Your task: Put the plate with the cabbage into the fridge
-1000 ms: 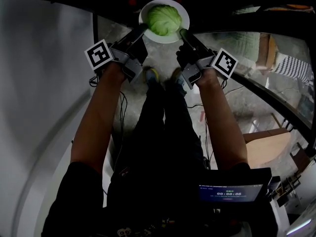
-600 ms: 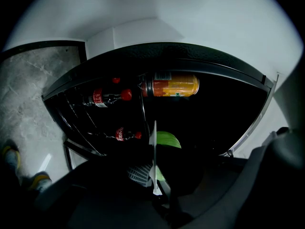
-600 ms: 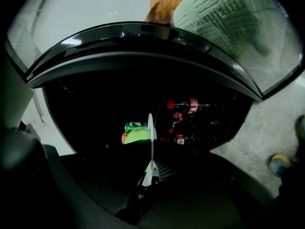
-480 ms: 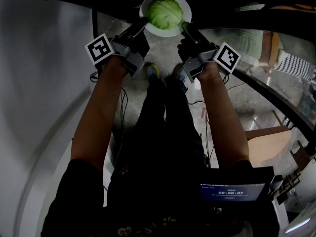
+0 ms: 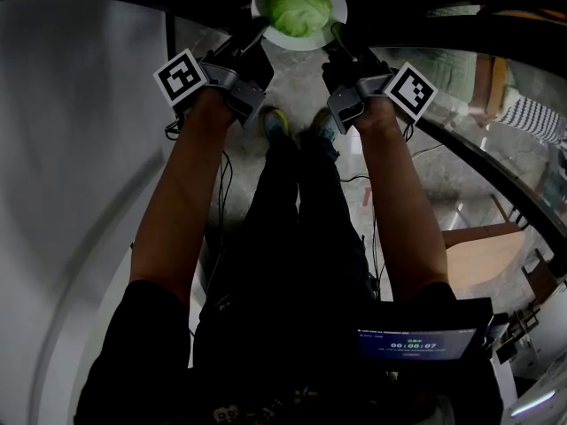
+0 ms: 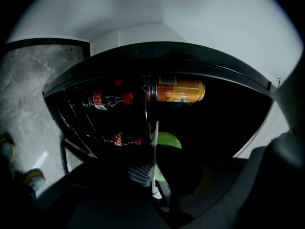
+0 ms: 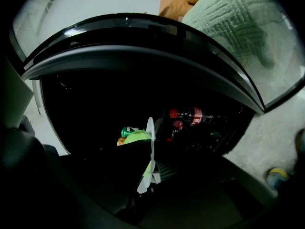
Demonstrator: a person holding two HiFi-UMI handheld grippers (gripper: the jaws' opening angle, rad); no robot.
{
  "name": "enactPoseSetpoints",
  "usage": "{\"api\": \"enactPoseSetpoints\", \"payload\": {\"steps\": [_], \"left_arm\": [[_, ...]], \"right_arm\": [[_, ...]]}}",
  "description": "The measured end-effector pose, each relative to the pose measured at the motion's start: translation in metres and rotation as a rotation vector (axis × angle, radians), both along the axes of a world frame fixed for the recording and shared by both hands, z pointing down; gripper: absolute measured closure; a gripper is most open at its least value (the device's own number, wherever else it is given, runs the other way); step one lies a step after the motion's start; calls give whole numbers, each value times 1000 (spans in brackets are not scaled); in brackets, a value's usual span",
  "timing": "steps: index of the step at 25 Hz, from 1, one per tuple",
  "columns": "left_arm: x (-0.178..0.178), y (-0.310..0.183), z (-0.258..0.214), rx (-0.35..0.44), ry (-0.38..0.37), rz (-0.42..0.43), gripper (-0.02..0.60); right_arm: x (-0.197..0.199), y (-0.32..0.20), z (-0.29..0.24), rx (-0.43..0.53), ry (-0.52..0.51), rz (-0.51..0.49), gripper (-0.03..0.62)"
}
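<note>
A white plate (image 5: 331,27) carrying a green cabbage (image 5: 299,5) is held out at the top of the head view, at the dark fridge opening. My left gripper (image 5: 258,35) is shut on the plate's left rim and my right gripper (image 5: 336,37) on its right rim. In the left gripper view the plate (image 6: 153,147) shows edge-on between the jaws of the left gripper (image 6: 153,176), with the cabbage (image 6: 168,140) to its right. The right gripper view shows the plate (image 7: 150,142) edge-on too, the cabbage (image 7: 135,137) to its left, pinched by the right gripper (image 7: 148,174).
Inside the dark fridge lie red-capped cola bottles (image 6: 106,99) (image 7: 192,115), an orange drink bottle (image 6: 177,90) and cans (image 7: 125,131). The curved glass door (image 5: 461,87) stands to the right and a white wall (image 5: 71,166) to the left. My legs and shoes (image 5: 276,124) are below the plate.
Both grippers have carried the plate with the cabbage forward, further toward the fridge opening; it now sits higher in the head view. The grip is unchanged.
</note>
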State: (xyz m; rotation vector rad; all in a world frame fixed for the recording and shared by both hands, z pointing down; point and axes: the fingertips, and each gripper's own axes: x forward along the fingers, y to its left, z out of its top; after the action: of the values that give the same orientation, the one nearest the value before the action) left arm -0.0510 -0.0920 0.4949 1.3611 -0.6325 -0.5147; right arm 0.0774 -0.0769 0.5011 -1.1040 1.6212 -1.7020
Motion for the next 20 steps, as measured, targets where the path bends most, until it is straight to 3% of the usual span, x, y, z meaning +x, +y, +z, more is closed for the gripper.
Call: {"api": "enactPoseSetpoints", "payload": {"steps": [10, 20], "left_arm": [[-3, 2, -1, -14, 29, -50, 571], [-4, 0, 2, -24, 42, -72, 571]], "right_arm": [[-1, 12, -8, 67, 96, -59, 572], [-5, 24, -1, 30, 11, -9, 559]]}}
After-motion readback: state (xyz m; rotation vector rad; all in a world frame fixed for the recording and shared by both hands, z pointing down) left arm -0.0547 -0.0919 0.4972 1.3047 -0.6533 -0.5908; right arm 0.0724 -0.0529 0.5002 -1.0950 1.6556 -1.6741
